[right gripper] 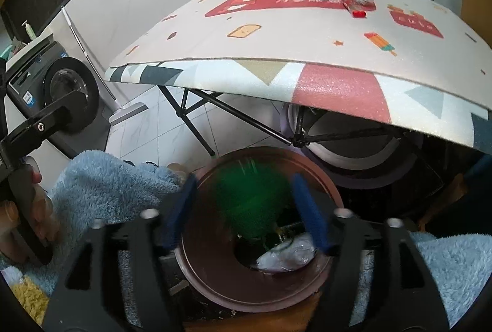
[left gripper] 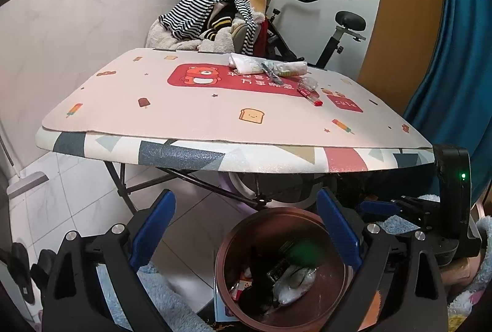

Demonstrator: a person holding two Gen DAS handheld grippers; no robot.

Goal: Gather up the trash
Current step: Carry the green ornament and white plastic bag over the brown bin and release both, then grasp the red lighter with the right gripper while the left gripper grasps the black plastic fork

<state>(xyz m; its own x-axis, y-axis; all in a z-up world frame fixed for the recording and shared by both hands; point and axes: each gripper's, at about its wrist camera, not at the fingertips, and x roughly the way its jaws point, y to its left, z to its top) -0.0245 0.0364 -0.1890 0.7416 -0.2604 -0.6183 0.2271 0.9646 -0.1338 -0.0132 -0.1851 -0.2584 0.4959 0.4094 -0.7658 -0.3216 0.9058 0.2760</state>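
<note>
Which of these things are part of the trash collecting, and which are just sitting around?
Part of the job:
- brown bin
- blurred green item between the open right gripper fingers, above the bin
- wrappers and red tube on the table

Just lying about:
- striped clothes pile
- exercise bike
- washing machine

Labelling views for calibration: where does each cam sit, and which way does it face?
Left wrist: on the left tool, facing the table from low, the bin below; blue fingers show, open.
Right wrist: on the right tool, tilted down over the bin; open fingers, blue fleece sleeve.
Shared: bin, blurred green item, table.
</note>
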